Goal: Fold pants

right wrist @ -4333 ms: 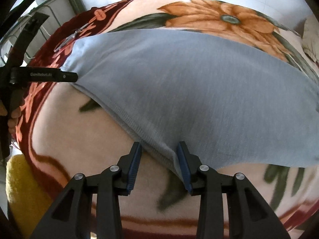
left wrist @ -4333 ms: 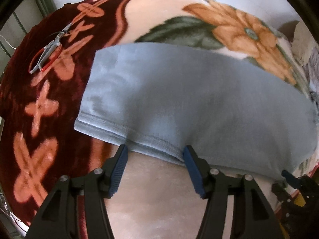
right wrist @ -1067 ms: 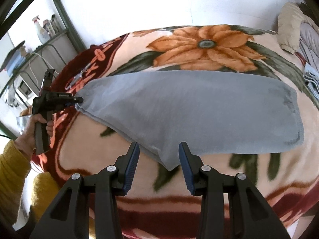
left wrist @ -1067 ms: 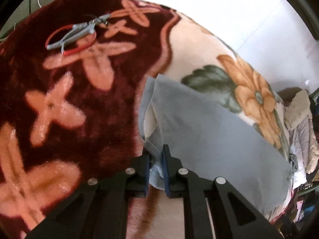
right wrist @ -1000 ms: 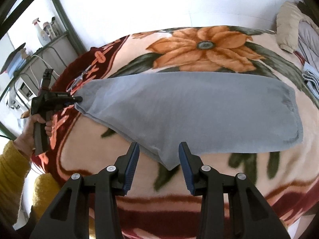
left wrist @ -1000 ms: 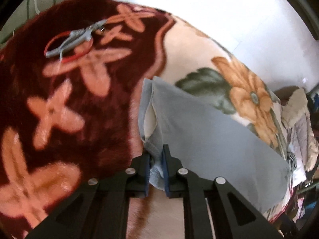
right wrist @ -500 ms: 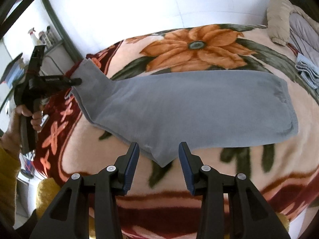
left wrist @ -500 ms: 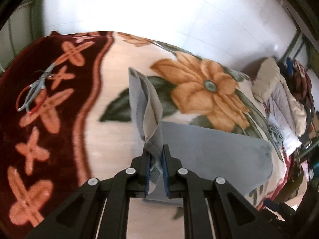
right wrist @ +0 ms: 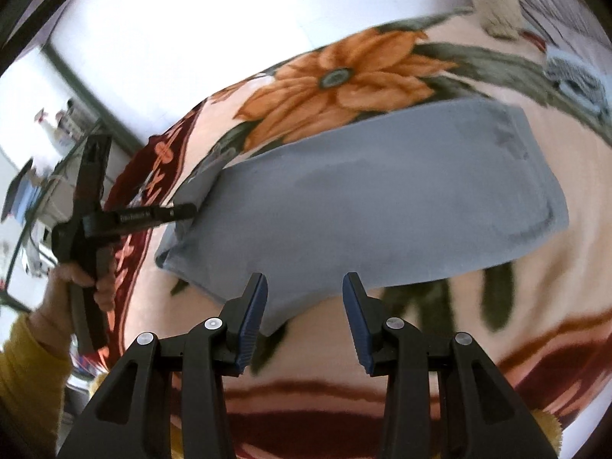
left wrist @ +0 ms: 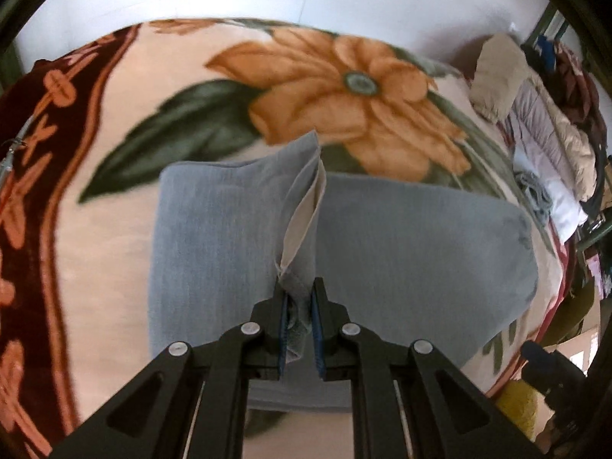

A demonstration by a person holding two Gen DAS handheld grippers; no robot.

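Note:
Grey-blue pants [right wrist: 382, 199] lie lengthwise on a floral blanket [right wrist: 459, 306]. My left gripper [left wrist: 298, 306] is shut on the hem end of the pants [left wrist: 229, 248] and holds it lifted, folded over toward the waist end; the pale inner side [left wrist: 300, 225] shows. In the right wrist view the left gripper [right wrist: 183, 212] pinches the pants' left end. My right gripper [right wrist: 304, 310] is open and empty, just in front of the pants' near edge, with a corner of cloth between its fingers [right wrist: 252, 321].
A blanket with an orange flower [left wrist: 336, 88] and dark red border [left wrist: 23, 229] covers the bed. Pillows and piled clothes [left wrist: 535, 114] lie at the far right. Shelves with bottles [right wrist: 57, 122] stand at left.
My left gripper has carried the pants' end up and over toward the other end, so the cloth now doubles over. My right gripper stays open at the near edge.

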